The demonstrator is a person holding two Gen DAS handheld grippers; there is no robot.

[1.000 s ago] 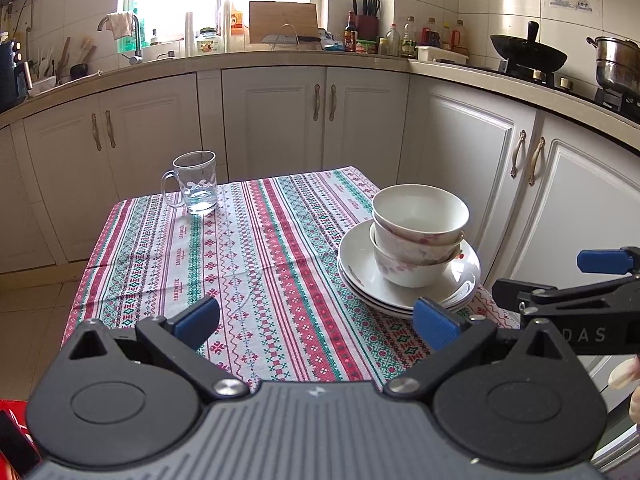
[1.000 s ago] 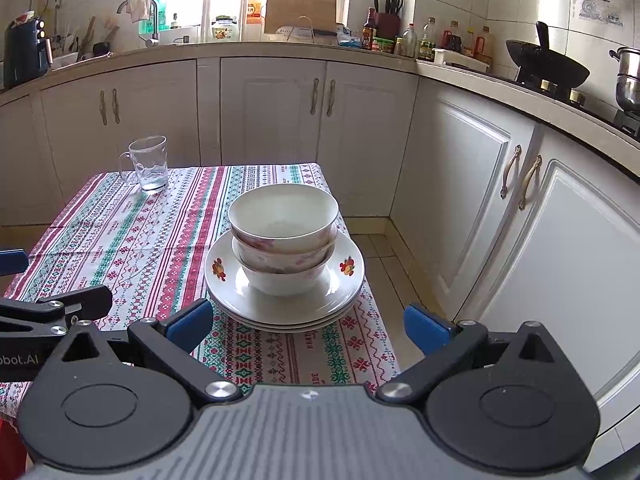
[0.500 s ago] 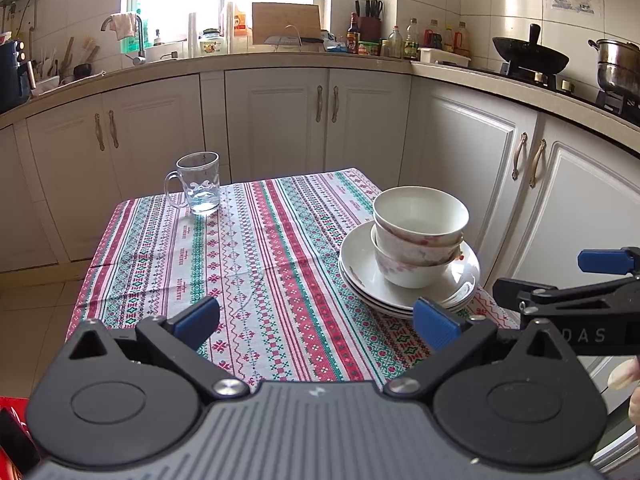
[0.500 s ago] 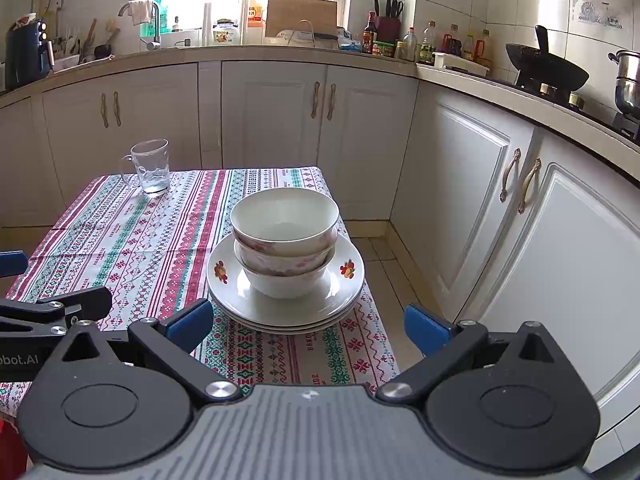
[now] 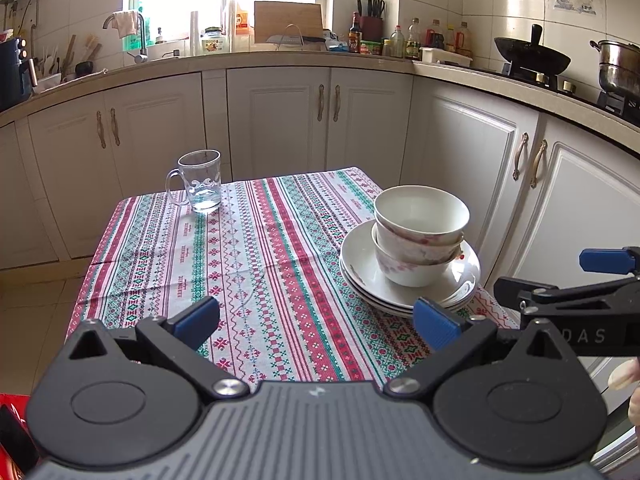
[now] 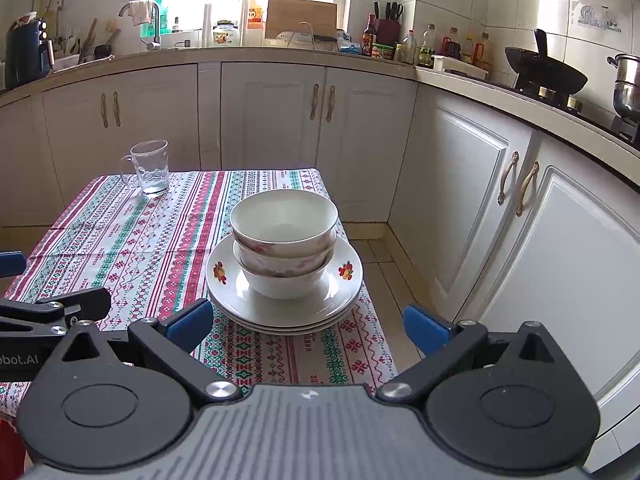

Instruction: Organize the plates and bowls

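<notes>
Left gripper held wide, nothing between its blue pads, low over the near edge of the worktop. Right gripper wide too, holding nothing, at the near right corner of the worktop, pointing at the dishes. Each gripper seen from the side in the other's view, the two close together, not touching anything.

Just past the right gripper: a pile of white plates with little red flowers on the rim, lying flat at the right edge of the striped cloth. On the plates, bowls set one inside the other, upright, the top one white inside. From the left gripper, the same pile to the right and a little farther off.

At the far left of the worktop, well apart from the dishes, a clear glass mug, standing up, handle to the left.

Beyond, white cupboards; on top of them, bottles, a black pan and a metal pot to the far right.
</notes>
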